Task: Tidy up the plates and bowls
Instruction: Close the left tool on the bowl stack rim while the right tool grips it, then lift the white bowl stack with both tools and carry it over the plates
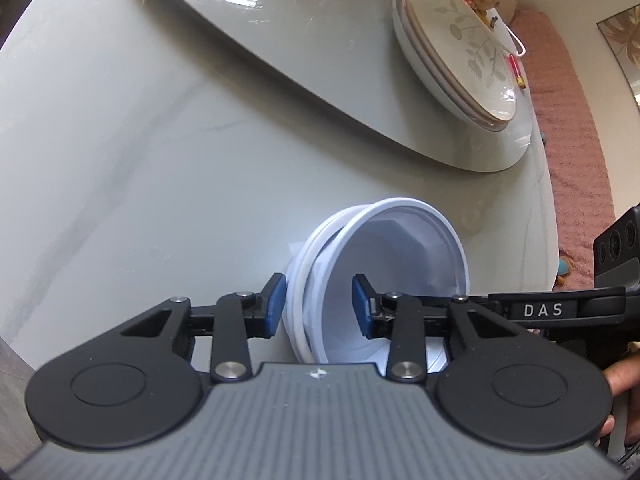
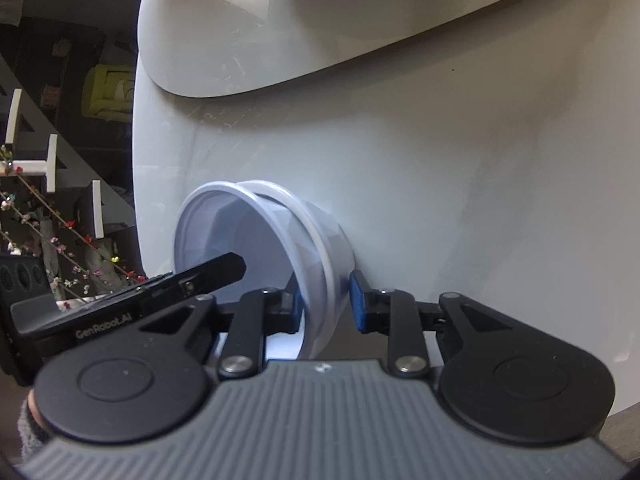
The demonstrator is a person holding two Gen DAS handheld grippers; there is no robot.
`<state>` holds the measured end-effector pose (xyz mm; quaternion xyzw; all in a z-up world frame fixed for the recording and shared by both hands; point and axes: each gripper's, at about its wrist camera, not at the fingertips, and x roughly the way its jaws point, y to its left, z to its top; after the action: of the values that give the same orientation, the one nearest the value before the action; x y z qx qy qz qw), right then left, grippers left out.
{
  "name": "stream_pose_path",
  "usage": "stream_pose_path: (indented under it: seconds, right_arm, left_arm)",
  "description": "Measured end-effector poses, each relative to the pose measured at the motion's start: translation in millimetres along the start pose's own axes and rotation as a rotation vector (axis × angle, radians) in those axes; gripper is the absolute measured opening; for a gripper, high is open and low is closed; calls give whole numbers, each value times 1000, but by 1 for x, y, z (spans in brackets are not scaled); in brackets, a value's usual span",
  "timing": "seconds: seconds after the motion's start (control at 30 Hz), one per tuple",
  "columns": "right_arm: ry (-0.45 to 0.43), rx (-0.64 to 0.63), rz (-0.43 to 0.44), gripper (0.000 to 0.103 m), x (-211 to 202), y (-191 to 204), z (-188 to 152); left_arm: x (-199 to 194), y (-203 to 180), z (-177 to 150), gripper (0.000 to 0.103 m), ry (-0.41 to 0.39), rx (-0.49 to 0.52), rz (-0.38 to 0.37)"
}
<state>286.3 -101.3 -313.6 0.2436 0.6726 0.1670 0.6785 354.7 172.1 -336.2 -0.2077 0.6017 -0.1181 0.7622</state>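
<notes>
A stack of white bowls (image 1: pixel 400 256) stands on the pale marble table (image 1: pixel 140 168). My left gripper (image 1: pixel 320 304) is open and straddles the stack's near rim, one blue pad outside and one inside the top bowl. My right gripper (image 2: pixel 326 300) is open and straddles the opposite rim of the same bowls (image 2: pixel 260 236), one pad inside and one outside. A stack of cream plates with a leaf pattern (image 1: pixel 460 52) sits on the raised turntable (image 1: pixel 320 60) further back.
The turntable's edge (image 2: pixel 320 40) runs across the table behind the bowls. A pink fuzzy cover (image 1: pixel 576 140) lies beyond the table's right side. A staircase with flower garlands (image 2: pixel 48 216) is off the table's left side. The table's edge lies near the bowls.
</notes>
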Motion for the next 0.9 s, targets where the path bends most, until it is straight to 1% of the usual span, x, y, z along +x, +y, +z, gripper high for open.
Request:
stream_pose_path:
  seconds: [0.23,0.33,0.47,0.57,0.63,0.77,0.9]
  right_arm:
    - [-68,-44,-36,27,-13,11,1]
    - [-100,-61,-50,27,-19,15,0]
    - [-147,-49,-58,25,-25,19,1]
    - [-190,-35,-51,25,-30,23,2]
    - [-226,-49,-48,25,-35,27,2]
    - [-284,-35,-31,25,-45,30,3]
    - [-335,-16,-21,25,-57,34,6]
  left_arm:
    - [-12,-13,5,41,-18,14,-28]
    - [-16,-20,9,41,-28,33,-29]
    - [-24,-25,15,41,-36,58,-43]
    - [-33,-28,21,41,-41,87,-53]
    - [-40,-29,25,41,-41,108,-63]
    - [-53,-30,34,41,-43,128,-90]
    - [-65,-38,42,41,-54,171,-95]
